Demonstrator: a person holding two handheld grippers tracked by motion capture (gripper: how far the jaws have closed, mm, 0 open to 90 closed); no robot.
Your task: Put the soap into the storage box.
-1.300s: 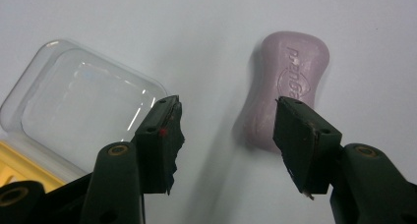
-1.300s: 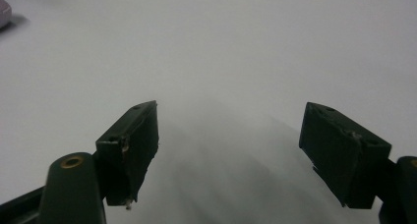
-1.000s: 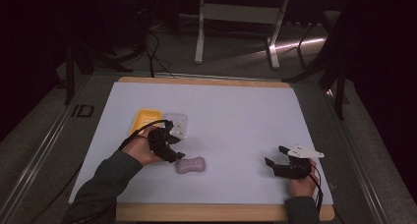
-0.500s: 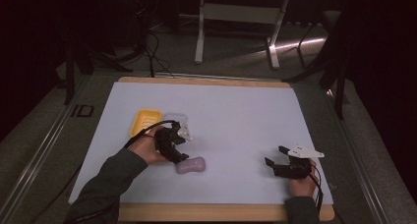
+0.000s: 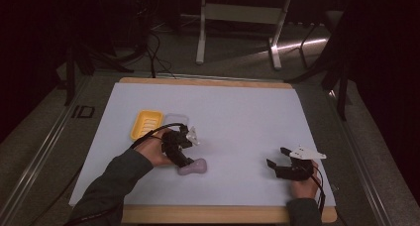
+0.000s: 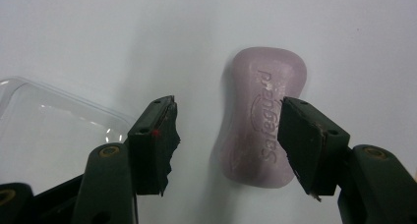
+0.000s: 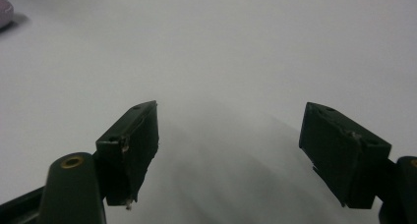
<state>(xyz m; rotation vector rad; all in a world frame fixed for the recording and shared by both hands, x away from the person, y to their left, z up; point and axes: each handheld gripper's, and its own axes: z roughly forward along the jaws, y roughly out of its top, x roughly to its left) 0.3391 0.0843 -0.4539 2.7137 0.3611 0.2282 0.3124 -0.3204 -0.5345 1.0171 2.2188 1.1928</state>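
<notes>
A lilac soap bar [image 5: 193, 167] [image 6: 260, 121] with embossed lettering lies flat on the white mat [image 5: 237, 117]. My left gripper [image 5: 184, 161] [image 6: 227, 106] hovers just over it, pointing down. Its jaws have just been opening, and the bar lies between them with neither pad pressing on it. The right pad [image 6: 307, 140] overlaps the bar's edge in the left gripper view. My right gripper [image 5: 276, 156] [image 7: 231, 108] rests open near the mat's front right, over bare mat with nothing between its jaws.
A yellow soap dish [image 5: 146, 123] and a clear plastic lid [image 5: 176, 120] [image 6: 54, 121] sit side by side just behind the left hand. The mat lies on a wooden board [image 5: 208, 81]. Dark floor, cables and a stand's legs lie beyond the table.
The left gripper's jaws have spread apart over the soap bar, and the hand has shifted slightly right. The soap bar and the right gripper stay where they were.
</notes>
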